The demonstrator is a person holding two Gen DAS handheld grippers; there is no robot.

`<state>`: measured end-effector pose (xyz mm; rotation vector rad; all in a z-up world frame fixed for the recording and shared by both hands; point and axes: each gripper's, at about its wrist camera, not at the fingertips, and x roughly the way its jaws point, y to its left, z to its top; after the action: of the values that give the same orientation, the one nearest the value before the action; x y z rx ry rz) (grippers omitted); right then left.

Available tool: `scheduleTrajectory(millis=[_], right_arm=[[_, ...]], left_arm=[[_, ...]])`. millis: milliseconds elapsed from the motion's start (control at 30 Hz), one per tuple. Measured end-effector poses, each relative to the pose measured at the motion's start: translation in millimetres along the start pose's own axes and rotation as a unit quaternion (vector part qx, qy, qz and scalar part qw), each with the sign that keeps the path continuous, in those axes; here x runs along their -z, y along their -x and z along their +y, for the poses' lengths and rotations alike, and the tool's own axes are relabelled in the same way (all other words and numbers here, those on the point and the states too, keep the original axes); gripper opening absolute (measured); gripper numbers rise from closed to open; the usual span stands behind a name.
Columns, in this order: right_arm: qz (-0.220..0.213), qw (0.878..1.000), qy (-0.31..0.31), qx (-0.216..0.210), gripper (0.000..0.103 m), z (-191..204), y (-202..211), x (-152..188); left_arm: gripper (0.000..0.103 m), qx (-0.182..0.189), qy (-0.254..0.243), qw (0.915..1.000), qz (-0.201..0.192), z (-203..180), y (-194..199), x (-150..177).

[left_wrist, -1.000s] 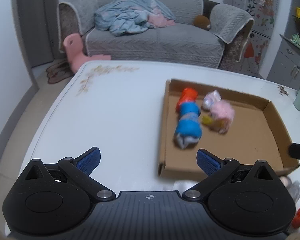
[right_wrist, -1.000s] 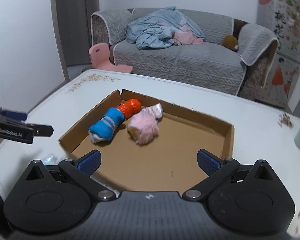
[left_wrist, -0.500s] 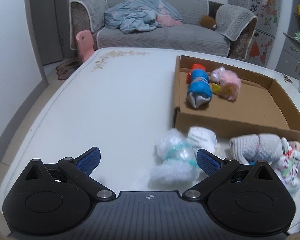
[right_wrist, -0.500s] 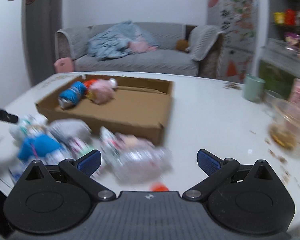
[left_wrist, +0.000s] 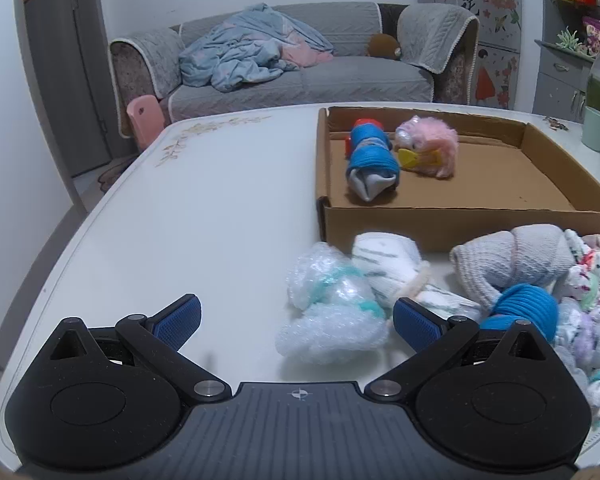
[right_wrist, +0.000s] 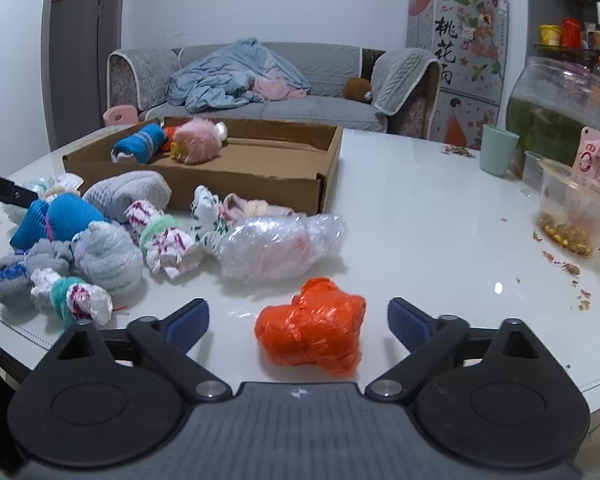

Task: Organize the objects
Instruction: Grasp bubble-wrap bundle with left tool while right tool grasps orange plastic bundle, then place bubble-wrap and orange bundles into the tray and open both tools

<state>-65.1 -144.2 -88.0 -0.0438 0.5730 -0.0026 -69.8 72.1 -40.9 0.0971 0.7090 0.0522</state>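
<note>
A shallow cardboard box lies on the white table, holding a blue sock roll, a pink fluffy bundle and an orange one behind them. Several rolled socks and wrapped bundles are heaped in front of it. My left gripper is open; a white bubble-wrapped bundle lies between its fingers, nearer the right one, untouched. My right gripper is closing, with an orange foil bundle between its jaws and gaps on both sides. The tip of the left gripper shows at the right wrist view's left edge.
A clear plastic-wrapped bundle lies ahead of the orange one. At the right stand a green cup, a plastic tub of snacks, a large jar and crumbs. A grey sofa stands beyond the table.
Both grippers pulled back from over the box and dropped toward the heap in front of it. The right one swung right onto the orange bundle and its jaws narrowed.
</note>
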Motion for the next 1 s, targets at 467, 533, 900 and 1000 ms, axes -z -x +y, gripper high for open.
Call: scheduleTrajectory(millis=[467,533,900,1000], right_arm=[[-0.007,1.000,-0.009,-0.002,0.053,-6,7,16],[-0.008,1.000,-0.011,-0.004,0.050,-8,8,16],[-0.014,1.000,-0.006,-0.003,0.048,-14,15,15],[-0.020,1.000,-0.002,-0.002,0.048,-16,19,13]], left_arm=[[0.096,0.009,-0.018,0.9998,0.006,2,-22,-1],[0.091,0.018,-0.015,0.9997,0.009,4,-24,-1],[0.058,0.063,-0.006,0.9980,0.003,7,-15,-1],[0.057,0.059,-0.001,0.9983,0.000,11,-10,-3]])
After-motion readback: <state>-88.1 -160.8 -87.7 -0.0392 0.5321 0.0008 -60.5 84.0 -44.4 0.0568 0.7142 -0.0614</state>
